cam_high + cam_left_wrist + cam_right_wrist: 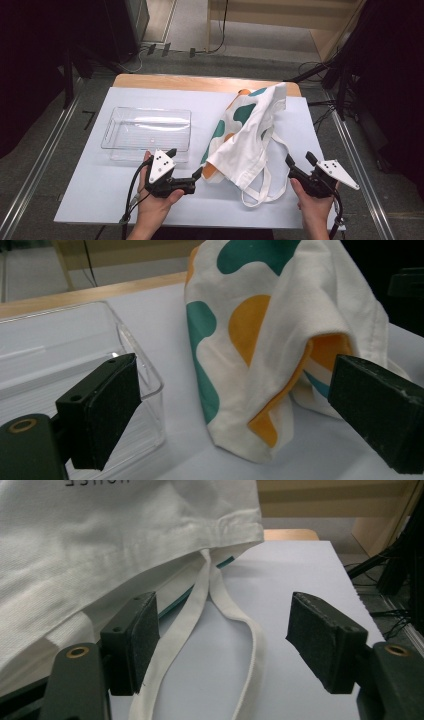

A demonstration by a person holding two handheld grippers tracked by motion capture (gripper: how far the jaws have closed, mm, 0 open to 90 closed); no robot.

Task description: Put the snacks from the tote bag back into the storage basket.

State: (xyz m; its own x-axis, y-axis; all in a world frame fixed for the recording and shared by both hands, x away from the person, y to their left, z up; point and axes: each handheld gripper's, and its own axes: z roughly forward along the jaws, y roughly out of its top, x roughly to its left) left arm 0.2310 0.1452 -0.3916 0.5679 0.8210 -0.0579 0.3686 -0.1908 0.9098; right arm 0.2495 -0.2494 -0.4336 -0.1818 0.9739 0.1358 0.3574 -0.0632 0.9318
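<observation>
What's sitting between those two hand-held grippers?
A crumpled tote bag lies between the left gripper and right gripper, seen in the high view.

A white sheet (100,185) covers most of the wooden bench (200,82), leaving a bare strip at the far edge. Beyond the bench lies grey floor (190,30) with black cables (220,35) trailing over it and a pale wooden unit (300,15) behind. Metal rails (40,160) run along the floor on both sides of the bench.
</observation>
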